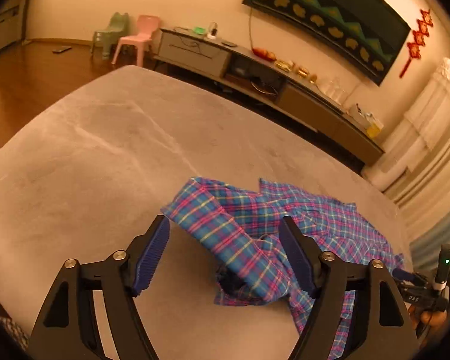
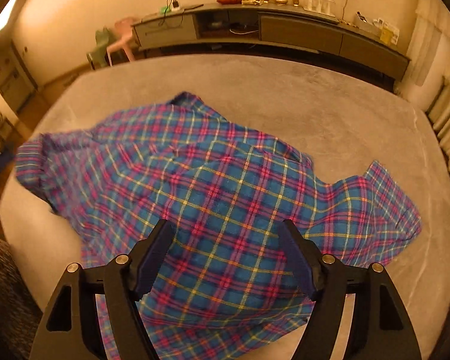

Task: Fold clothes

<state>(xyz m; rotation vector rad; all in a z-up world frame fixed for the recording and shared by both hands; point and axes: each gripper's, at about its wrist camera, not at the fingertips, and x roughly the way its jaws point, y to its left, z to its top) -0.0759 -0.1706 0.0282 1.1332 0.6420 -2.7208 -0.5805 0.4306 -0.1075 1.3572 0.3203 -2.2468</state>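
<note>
Blue-and-pink plaid cotton shirt (image 2: 213, 186) lies rumpled; my left gripper (image 1: 225, 258) and right gripper (image 2: 225, 258) gape wide, empty, so closing risks pinching several layers.

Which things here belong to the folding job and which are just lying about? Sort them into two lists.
For the job:
- plaid shirt, crumpled
- grey surface it lies on
- left gripper, open
- right gripper, open

Lying about:
- pink chair
- green chair
- long cabinet with small things on top
- red hanging ornament
</note>
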